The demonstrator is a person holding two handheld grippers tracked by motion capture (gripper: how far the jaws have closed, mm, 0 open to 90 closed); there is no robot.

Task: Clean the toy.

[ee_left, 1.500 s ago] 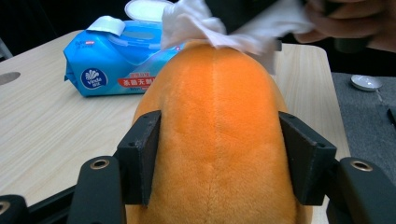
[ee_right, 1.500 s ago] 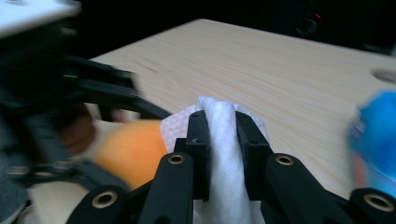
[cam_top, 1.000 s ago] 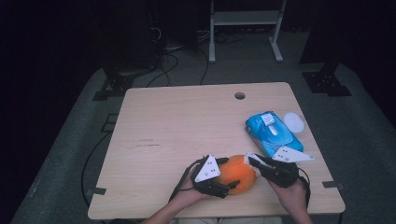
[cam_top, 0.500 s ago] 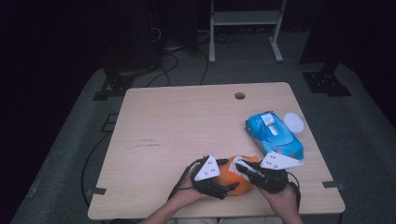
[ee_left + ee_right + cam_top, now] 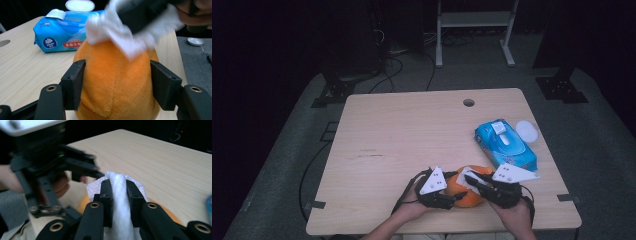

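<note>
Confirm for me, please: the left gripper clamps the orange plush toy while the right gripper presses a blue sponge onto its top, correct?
Not quite: the right gripper holds a white wipe, not a blue sponge, as the right gripper view shows. The left gripper does clamp the orange plush toy.

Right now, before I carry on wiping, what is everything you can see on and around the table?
Orange plush toy: one, orange, near table edge, between the left tool's pads.
White wet wipe: one, white, pinched in the right tool, on the toy's top.
Blue wipes pack: one, blue, lid open, right side of table.
Light wooden table: one, round hole near far edge.
White metal frame: one, floor behind table.
Left tool: black, jaws have just been closing on the toy.
Right tool: black, shut on the wipe.
</note>
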